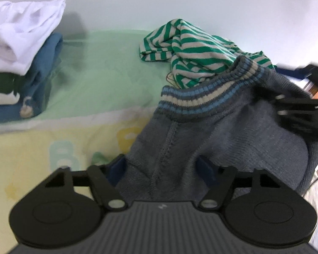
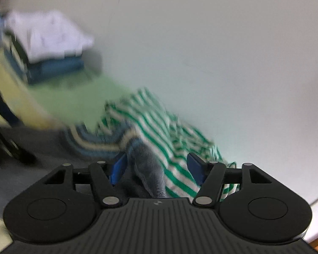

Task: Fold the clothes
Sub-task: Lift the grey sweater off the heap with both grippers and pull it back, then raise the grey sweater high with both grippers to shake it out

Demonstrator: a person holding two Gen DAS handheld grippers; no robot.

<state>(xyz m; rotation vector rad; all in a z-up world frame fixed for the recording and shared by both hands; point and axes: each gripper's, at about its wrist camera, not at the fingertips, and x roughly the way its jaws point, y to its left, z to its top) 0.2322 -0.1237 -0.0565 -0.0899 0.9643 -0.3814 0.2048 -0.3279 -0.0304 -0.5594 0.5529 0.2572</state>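
Observation:
A grey knit garment (image 1: 180, 139) with a hem striped in blue and cream (image 1: 201, 99) lies on the bed, reaching toward me. My left gripper (image 1: 161, 165) stands open, its blue pads (image 1: 116, 167) either side of a raised fold of that knit. The right gripper (image 1: 296, 110) is a dark blur at the garment's right edge. In the right wrist view my right gripper (image 2: 156, 165) is open; a grey fold (image 2: 152, 169) rises between its pads with gaps on both sides. A crumpled green-and-white striped garment (image 1: 190, 48) lies behind the grey one and also shows here (image 2: 159, 122).
A stack of folded clothes (image 1: 21, 63), white on top of blue, sits at the back left; it is blurred in the right wrist view (image 2: 50, 48). The bed has a green and yellow sheet (image 1: 106, 69). A pale wall (image 1: 180, 4) closes the far side.

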